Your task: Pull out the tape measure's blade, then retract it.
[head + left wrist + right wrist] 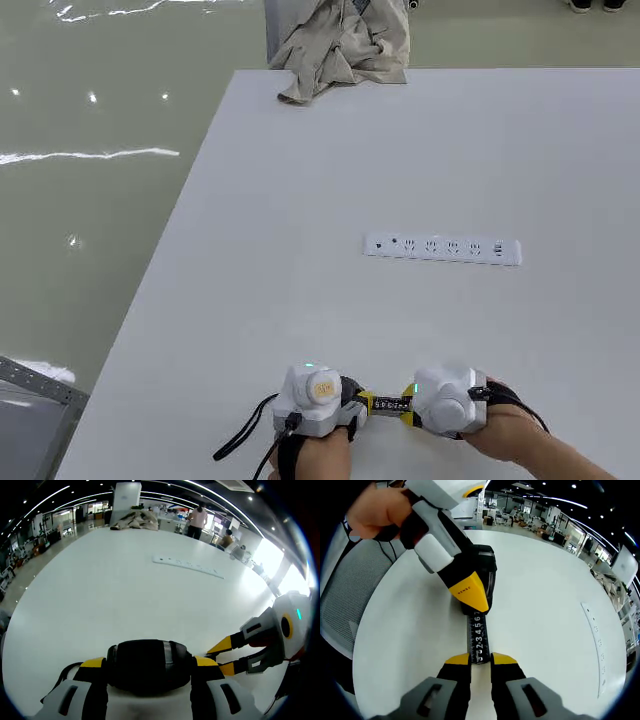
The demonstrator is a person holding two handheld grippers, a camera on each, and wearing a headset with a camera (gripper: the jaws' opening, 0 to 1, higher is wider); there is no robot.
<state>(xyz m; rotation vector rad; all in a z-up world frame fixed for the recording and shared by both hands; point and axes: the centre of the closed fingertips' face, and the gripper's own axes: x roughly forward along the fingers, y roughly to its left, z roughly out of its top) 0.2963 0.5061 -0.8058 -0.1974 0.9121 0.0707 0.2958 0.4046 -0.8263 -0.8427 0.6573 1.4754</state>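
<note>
Tape measure case (pixel 150 652) — clamped between the jaws of the left gripper (pixel 149 666), at 6 o'clock on the white table (pixel 400 160). Blade (pixel 478 630) partly out, its tip pinched by the right gripper (pixel 480 659). Best drawn straight toward 3 o'clock, level, untwisted. Power strip (pixel 442 248) at 1 o'clock, crumpled cloth (pixel 345 45) at 12 — glossy floor (pixel 90 200) beyond.

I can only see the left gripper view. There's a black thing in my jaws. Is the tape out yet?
Observer: Yes, a little. The right gripper view shows a short bit of blade out of the case.
Operator: Who's holding it?
Observer: The right gripper. Its jaws are shut on the blade's end.
Operator: Can you read it?
Observer: White numbers show, 3, 4 and 5 among them.
</note>
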